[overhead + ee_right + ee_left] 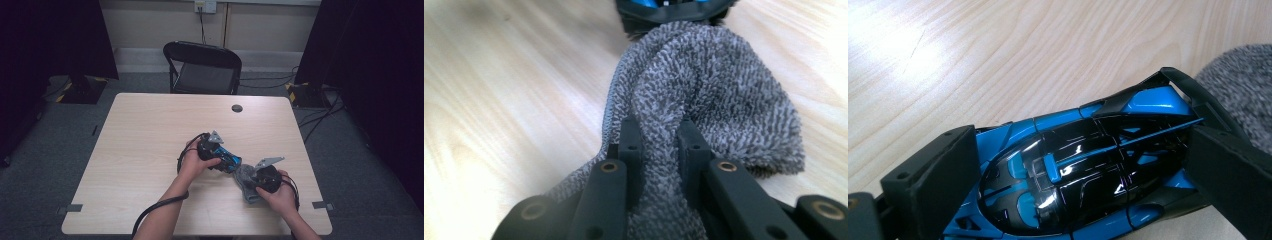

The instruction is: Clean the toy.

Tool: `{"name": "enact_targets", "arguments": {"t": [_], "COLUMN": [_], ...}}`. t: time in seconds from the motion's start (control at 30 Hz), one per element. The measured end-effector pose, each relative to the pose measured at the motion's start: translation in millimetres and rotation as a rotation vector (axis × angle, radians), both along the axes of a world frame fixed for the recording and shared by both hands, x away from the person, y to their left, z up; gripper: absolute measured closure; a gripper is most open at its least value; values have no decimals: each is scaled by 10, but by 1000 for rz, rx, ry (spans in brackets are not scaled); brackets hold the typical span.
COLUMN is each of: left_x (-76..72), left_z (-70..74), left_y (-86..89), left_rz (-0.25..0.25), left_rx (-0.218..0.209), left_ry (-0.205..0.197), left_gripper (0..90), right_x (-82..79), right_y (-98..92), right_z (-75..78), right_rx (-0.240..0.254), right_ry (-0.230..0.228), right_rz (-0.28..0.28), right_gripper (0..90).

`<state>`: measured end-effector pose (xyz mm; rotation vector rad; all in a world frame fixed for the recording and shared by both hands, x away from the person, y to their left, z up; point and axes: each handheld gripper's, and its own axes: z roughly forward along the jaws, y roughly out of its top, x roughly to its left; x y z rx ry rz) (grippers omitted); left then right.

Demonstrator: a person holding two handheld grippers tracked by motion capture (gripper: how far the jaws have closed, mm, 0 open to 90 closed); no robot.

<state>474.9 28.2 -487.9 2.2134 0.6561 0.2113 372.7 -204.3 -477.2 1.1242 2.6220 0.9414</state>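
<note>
You have the blue-and-black toy car (1083, 175) pinched across its sides in your left hand-held gripper (216, 150), near the middle of the worktop (150, 130). Your right hand-held gripper (659, 135) is clamped on a fold of grey cloth (709, 95) bunched against the car's right end. This looks like wiping: next, drag the cloth along the body. Nothing stands in the way; the chair (202, 67) sits beyond the far edge.

A pale wood-grain surface (150, 150) stands on grey carpet (55, 150); a small round dark cap (237, 108) sits near its far edge; a black folding chair (202, 67) stands just beyond that edge, facing it; a wall socket (205, 6) with a cable hanging from it is on the back wall; black curtains (50, 35) hang at both sides; loose cables (320, 117) lie on the floor at the right.
</note>
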Motion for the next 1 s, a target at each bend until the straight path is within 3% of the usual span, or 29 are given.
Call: {"name": "enact_targets", "arguments": {"t": [0.73, 0.87, 1.0], "left_x": [-5, -8, -6], "left_z": [-10, -11, -11], "left_y": [4, 6, 7], "left_rz": [3, 5, 4], "left_rx": [-12, -13, -13], "left_ry": [-4, -4, -5], "left_gripper": [11, 12, 11], "right_x": [-137, -173, -201], "right_y": [175, 154, 11], "right_z": [18, 38, 109], "right_rx": [69, 79, 107], "right_ry": [34, 37, 24], "right_rz": [118, 123, 99], "right_gripper": [769, 768, 767]}}
